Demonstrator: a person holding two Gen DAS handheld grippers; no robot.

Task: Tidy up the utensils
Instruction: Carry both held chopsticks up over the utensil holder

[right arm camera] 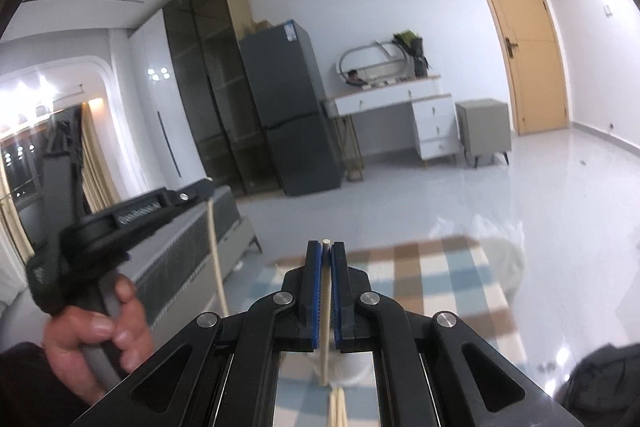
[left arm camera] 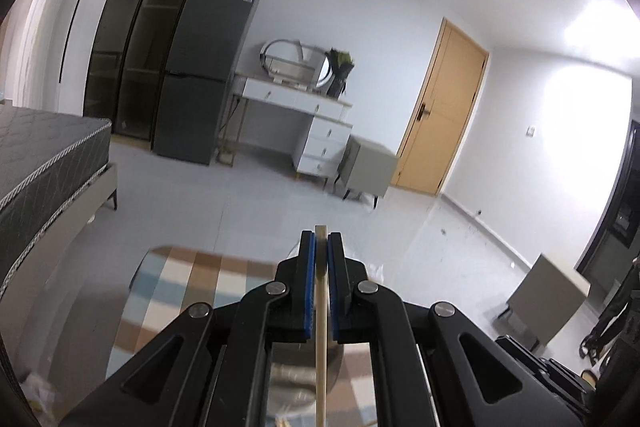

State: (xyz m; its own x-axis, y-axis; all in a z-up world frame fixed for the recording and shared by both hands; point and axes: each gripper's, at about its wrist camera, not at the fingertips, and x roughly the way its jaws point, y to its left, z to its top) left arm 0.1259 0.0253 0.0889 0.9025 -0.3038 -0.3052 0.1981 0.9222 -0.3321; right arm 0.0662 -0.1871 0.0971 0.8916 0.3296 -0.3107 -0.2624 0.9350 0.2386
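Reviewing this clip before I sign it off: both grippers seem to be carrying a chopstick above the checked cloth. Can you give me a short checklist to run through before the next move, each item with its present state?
1. left gripper shut on its chopstick: ok.
2. right gripper shut on its chopstick: ok.
3. Each stick sits centred between the blue pads, tip just past the fingertips: ok.
4. The two grippers are apart from each other; the left one shows off to the side in the right wrist view: ok.
5. Where the sticks should go: cannot tell, no holder is clearly visible.
6. More sticks left below on the checked cloth: ok, visible at the frame's bottom edge.
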